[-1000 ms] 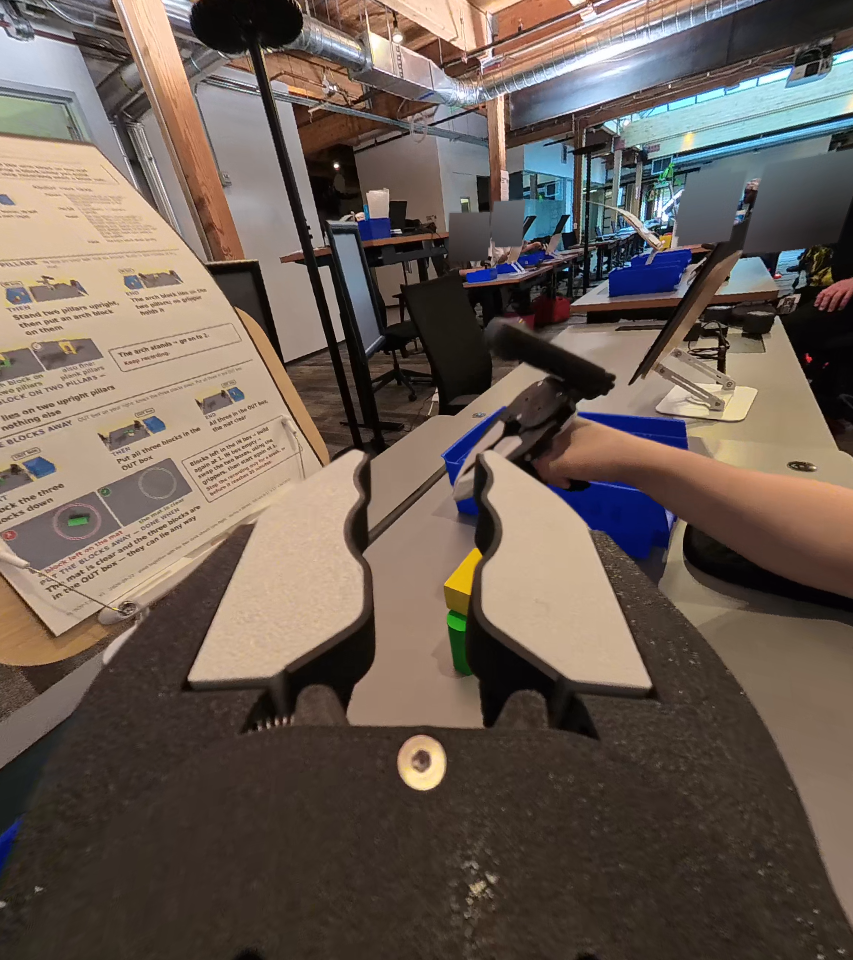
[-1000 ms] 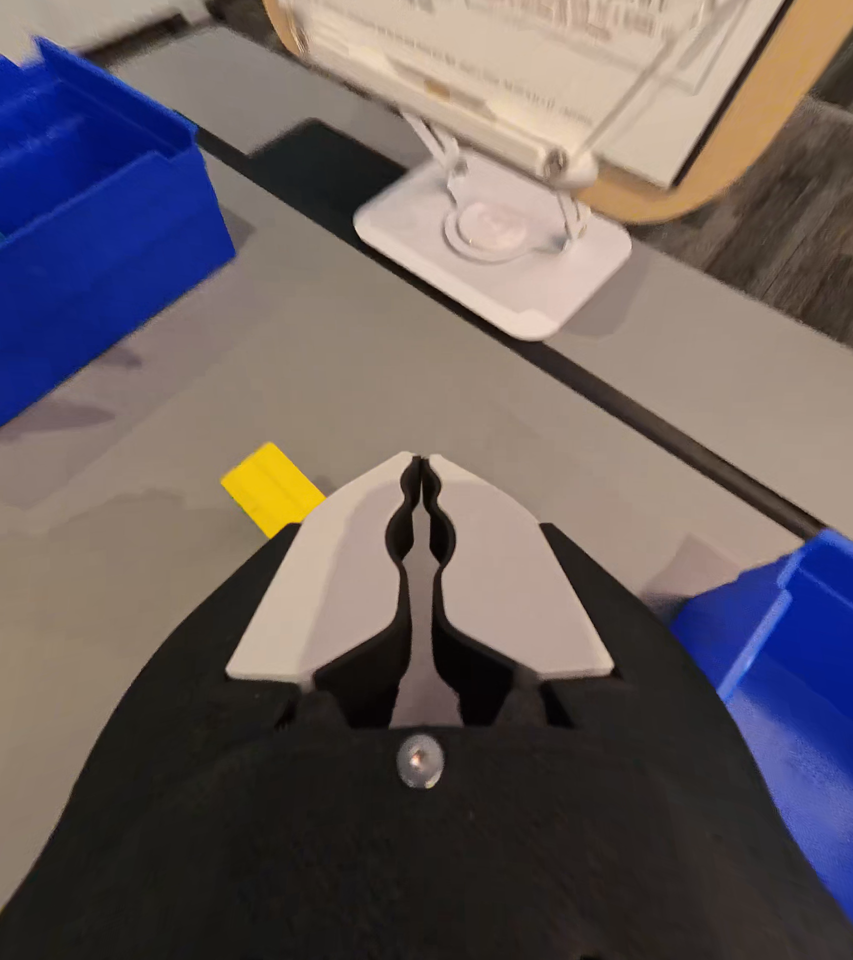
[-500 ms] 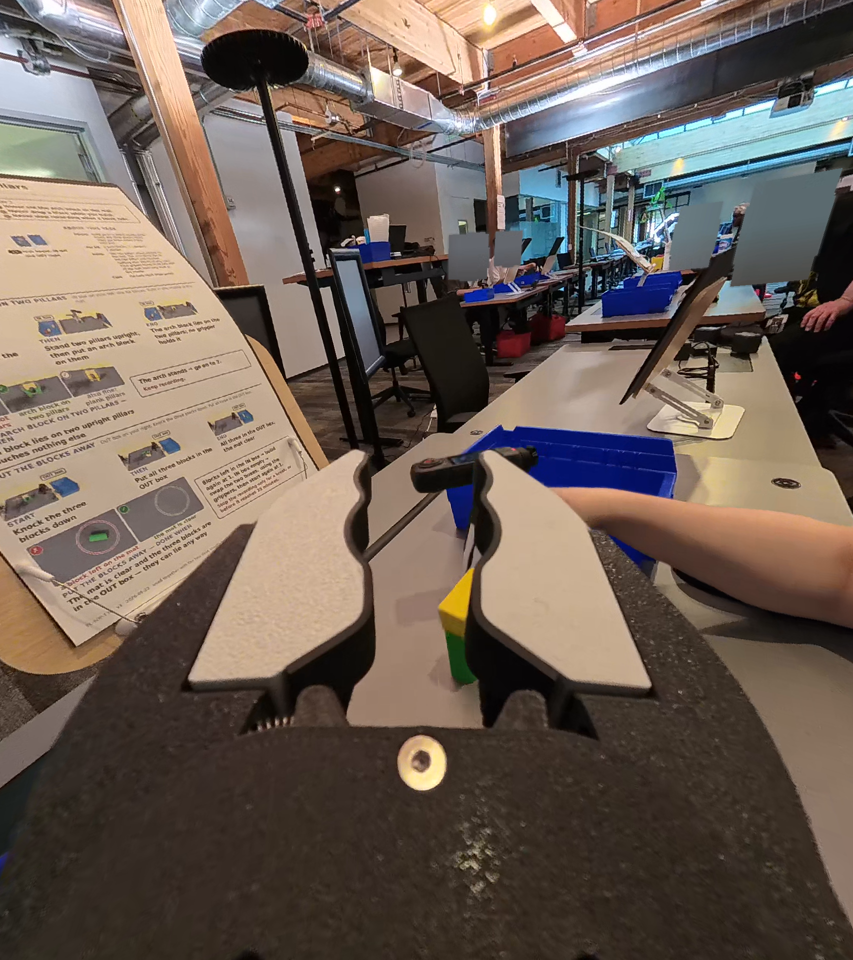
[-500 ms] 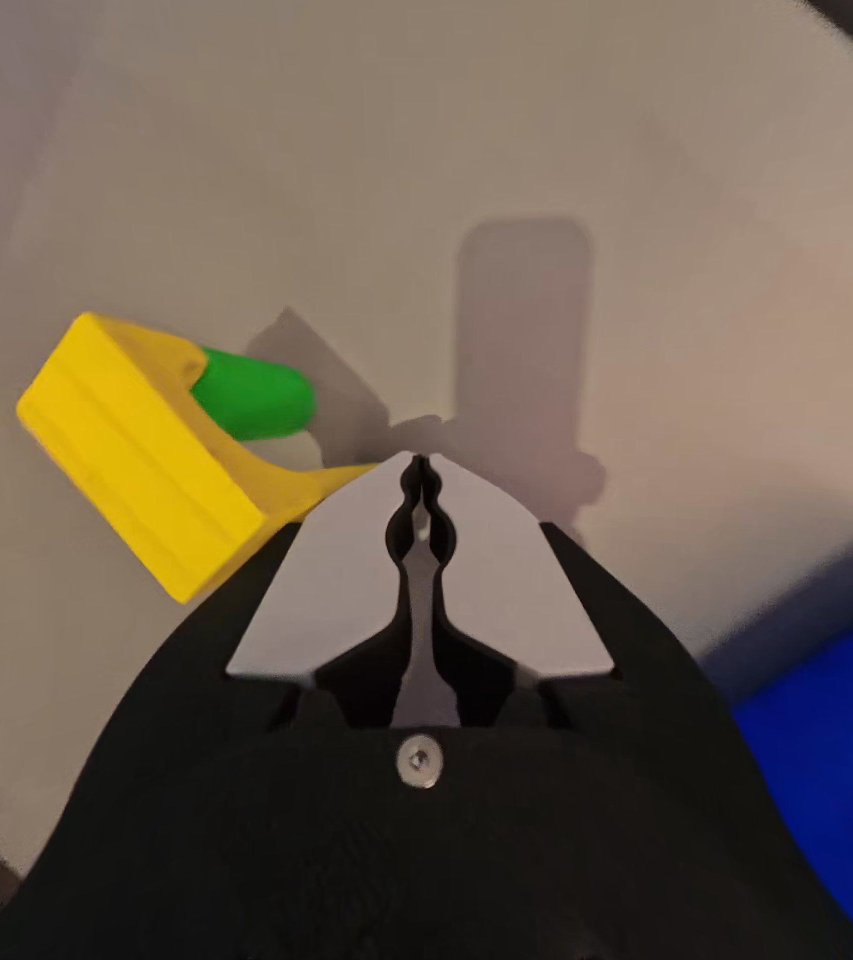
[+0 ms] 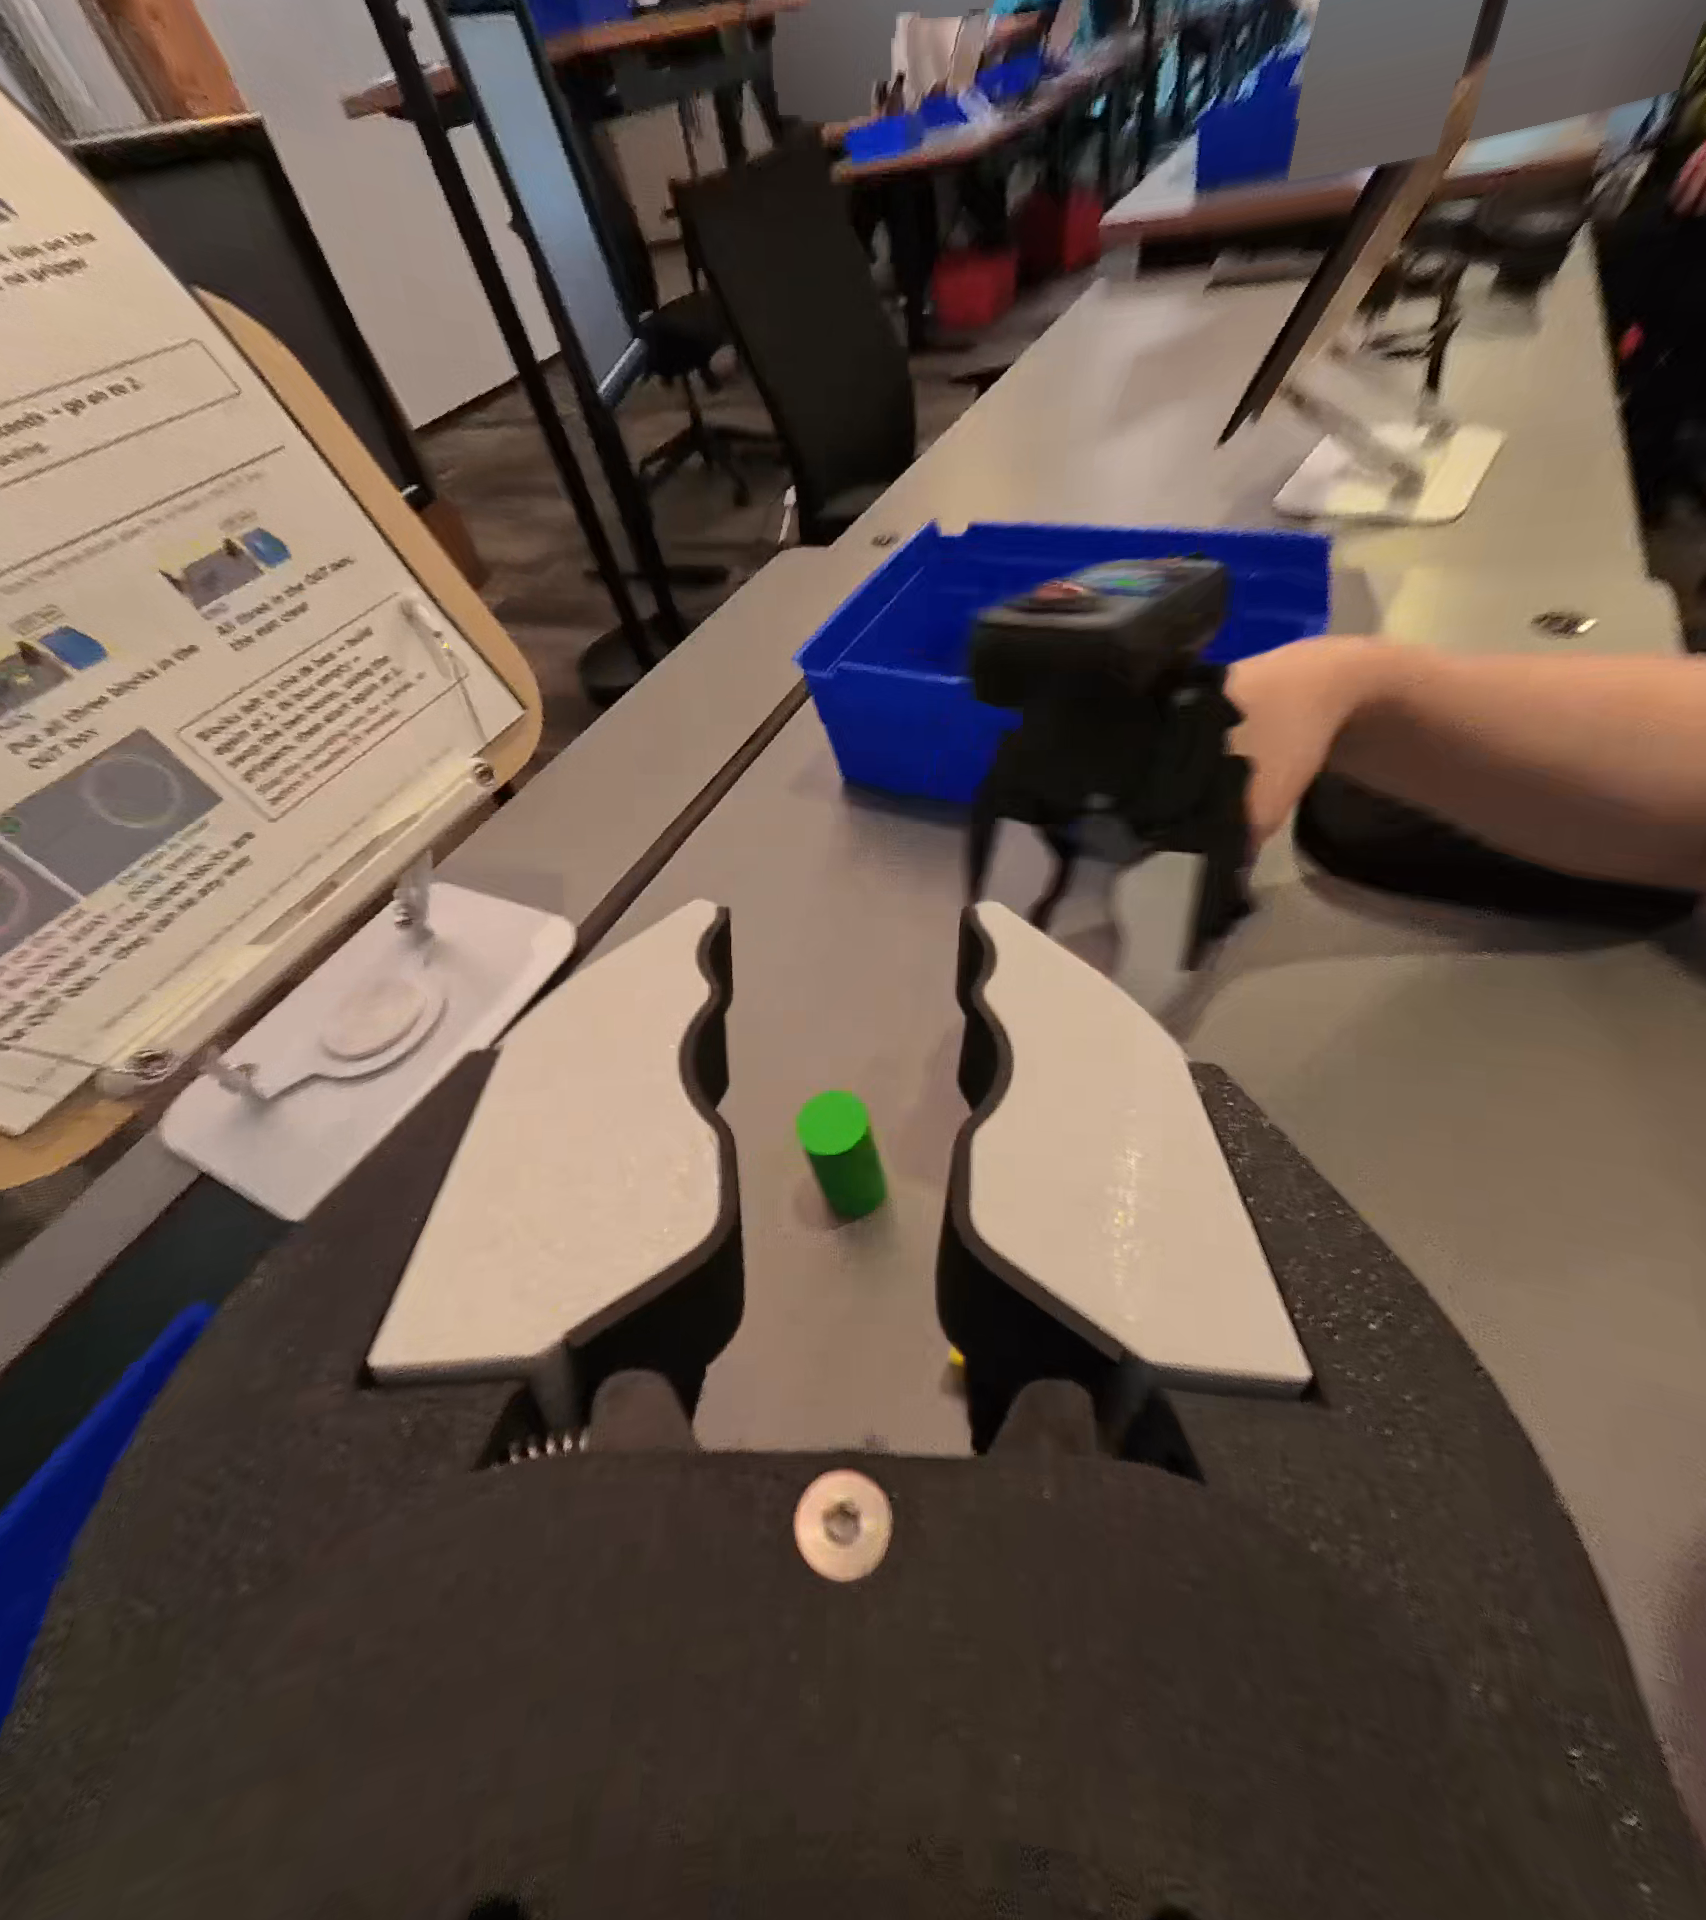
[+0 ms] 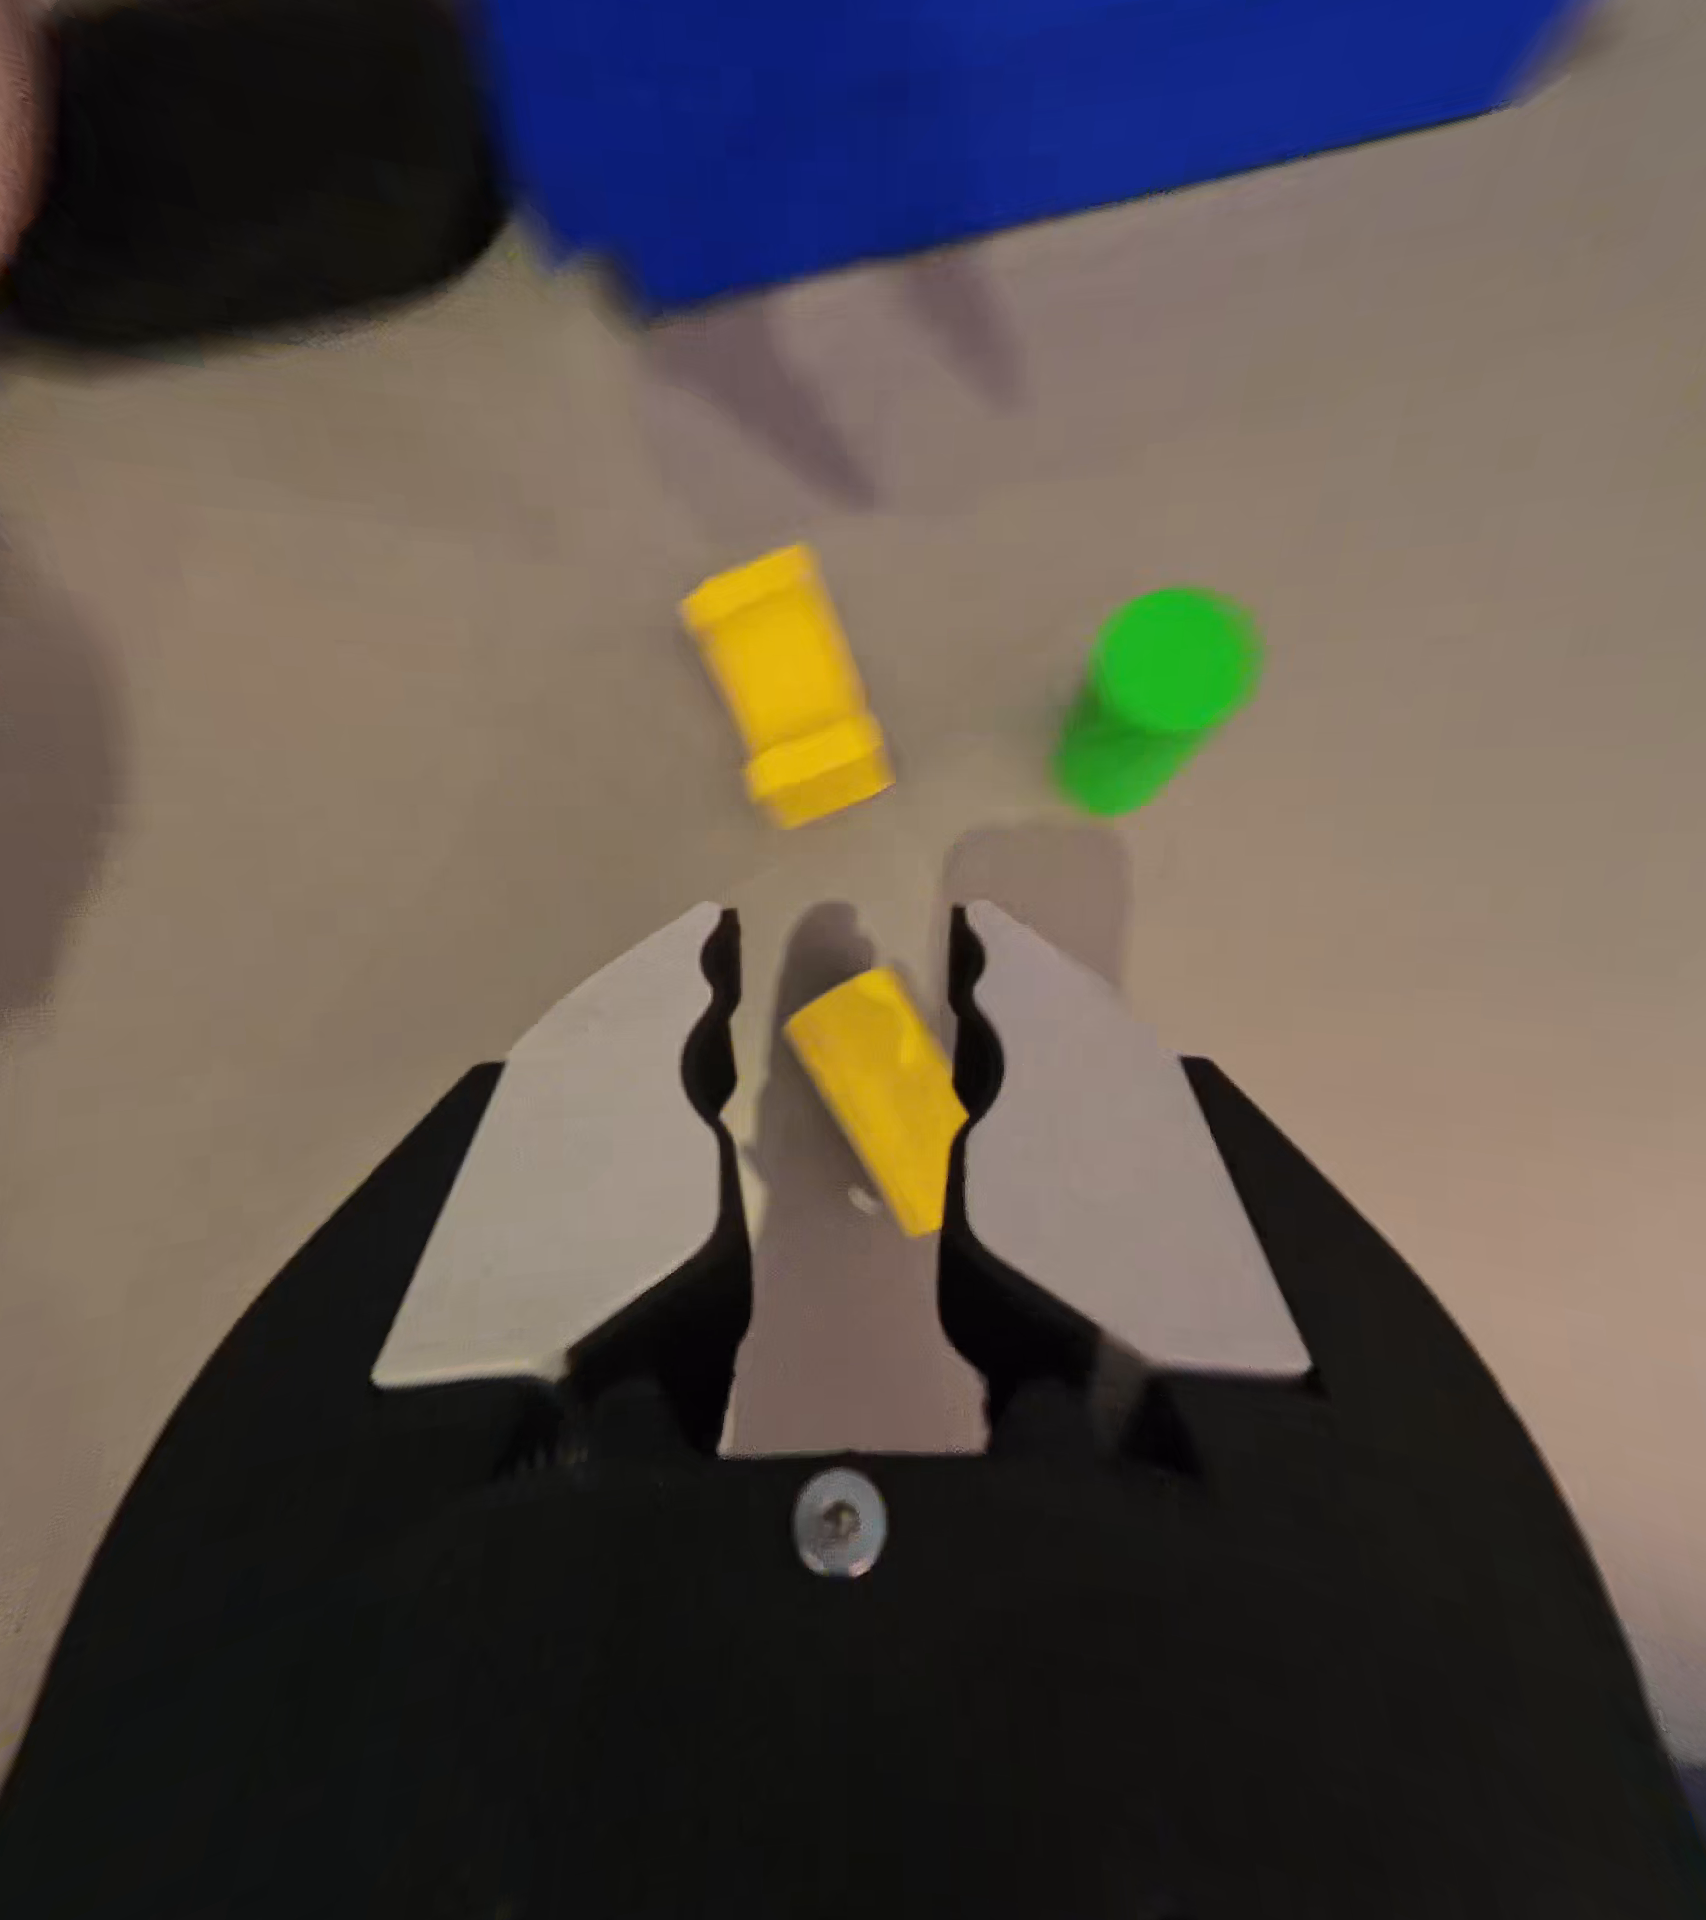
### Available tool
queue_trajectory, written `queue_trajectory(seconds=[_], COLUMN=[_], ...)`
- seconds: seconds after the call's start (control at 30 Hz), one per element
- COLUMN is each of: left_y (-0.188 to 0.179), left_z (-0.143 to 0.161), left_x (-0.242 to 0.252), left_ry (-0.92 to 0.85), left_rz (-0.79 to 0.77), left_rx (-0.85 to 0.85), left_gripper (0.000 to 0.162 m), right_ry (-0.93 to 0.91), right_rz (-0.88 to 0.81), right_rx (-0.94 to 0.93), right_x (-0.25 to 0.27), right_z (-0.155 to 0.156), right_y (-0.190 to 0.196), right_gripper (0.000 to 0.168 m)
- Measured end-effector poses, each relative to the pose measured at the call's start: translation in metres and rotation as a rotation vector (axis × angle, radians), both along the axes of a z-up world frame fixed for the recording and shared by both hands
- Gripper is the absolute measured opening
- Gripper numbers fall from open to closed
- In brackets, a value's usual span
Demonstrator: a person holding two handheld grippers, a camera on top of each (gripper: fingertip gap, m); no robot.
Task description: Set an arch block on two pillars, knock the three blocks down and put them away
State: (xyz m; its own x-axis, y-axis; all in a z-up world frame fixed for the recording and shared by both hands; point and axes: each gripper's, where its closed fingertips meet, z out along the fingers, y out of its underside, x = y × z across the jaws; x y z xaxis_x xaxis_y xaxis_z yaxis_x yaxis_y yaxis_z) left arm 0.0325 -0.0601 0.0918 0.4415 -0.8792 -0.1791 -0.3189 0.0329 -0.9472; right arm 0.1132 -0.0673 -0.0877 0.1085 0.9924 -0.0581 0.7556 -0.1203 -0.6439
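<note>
Grey table [image 5: 1400, 1091], left to right:

- Instruction board [image 5: 101, 623] on a white stand, at the left edge.
- Left gripper [image 5: 841, 1023]: jaws spread, empty, above the green pillar [image 5: 841, 1153], which stands upright on the surface.
- Blue bin [image 5: 932, 686], toward the far edge.
- Right gripper [image 6: 836, 1013]: jaws parted, empty, over a yellow block [image 6: 875, 1091] lying flat.
- Arch block [image 6: 787, 686]: yellow, toppled, lying apart from the pillar, near the bin.
</note>
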Motion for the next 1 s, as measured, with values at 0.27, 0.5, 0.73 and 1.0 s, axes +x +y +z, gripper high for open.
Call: queue_trajectory(seconds=[0.27, 0.5, 0.73, 1.0], left_y=[-0.008, -0.012, 0.030, 0.068], left_z=[0.014, 0.026, -0.034, -0.137], left_x=[-0.014, -0.028, 0.002, 0.053], left_ry=[-0.012, -0.045, 0.055, 0.244], left_rz=[0.000, 0.025, 0.172, 0.259], left_rx=[0.035, 0.056, -0.127, -0.224], left_gripper=[0.042, 0.042, 0.052, 0.061], right_ry=[-0.314, -0.123, -0.328, -0.488], right_rz=[0.151, -0.100, -0.849, -0.895], right_rx=[0.113, 0.281, 0.037, -0.273], right_x=[0.043, 0.071, 0.264, 0.304], right_z=[-0.070, 0.041, 0.019, -0.058], right_y=[-0.015, 0.037, 0.111, 0.093], right_gripper=[0.034, 0.034, 0.034, 0.034])
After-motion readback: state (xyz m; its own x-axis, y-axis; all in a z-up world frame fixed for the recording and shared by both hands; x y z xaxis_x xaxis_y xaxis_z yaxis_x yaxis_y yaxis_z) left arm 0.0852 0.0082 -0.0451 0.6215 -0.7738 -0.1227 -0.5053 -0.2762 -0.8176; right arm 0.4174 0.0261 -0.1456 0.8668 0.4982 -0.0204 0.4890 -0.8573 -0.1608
